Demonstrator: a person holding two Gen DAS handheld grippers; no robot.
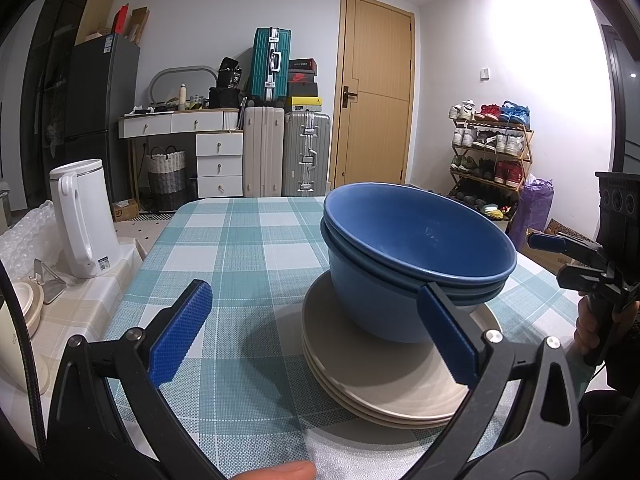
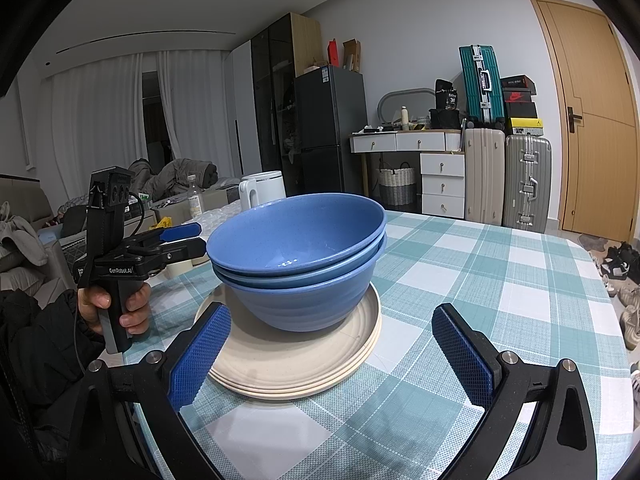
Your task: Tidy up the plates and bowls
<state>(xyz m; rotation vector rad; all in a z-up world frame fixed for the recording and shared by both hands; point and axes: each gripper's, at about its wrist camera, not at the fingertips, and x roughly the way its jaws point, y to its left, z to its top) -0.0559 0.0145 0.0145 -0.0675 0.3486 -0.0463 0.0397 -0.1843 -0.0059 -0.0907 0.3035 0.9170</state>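
Note:
Three nested blue bowls [image 1: 412,252] stand on a stack of three cream plates [image 1: 384,384] on the checked table. They also show in the right wrist view as the bowls [image 2: 296,256] and the plates [image 2: 296,360]. My left gripper [image 1: 316,328] is open and empty, just short of the stack, its right pad in front of the bowls. My right gripper [image 2: 332,348] is open and empty, low in front of the plates. The left gripper also shows in the right wrist view [image 2: 176,240], the right one in the left wrist view [image 1: 560,252].
A white kettle [image 1: 86,220] stands on a side table to the left, also seen behind the bowls [image 2: 260,192]. The teal checked tablecloth [image 1: 240,248] stretches beyond the stack. Suitcases [image 1: 306,152], a dresser and a shoe rack [image 1: 490,152] stand by the walls.

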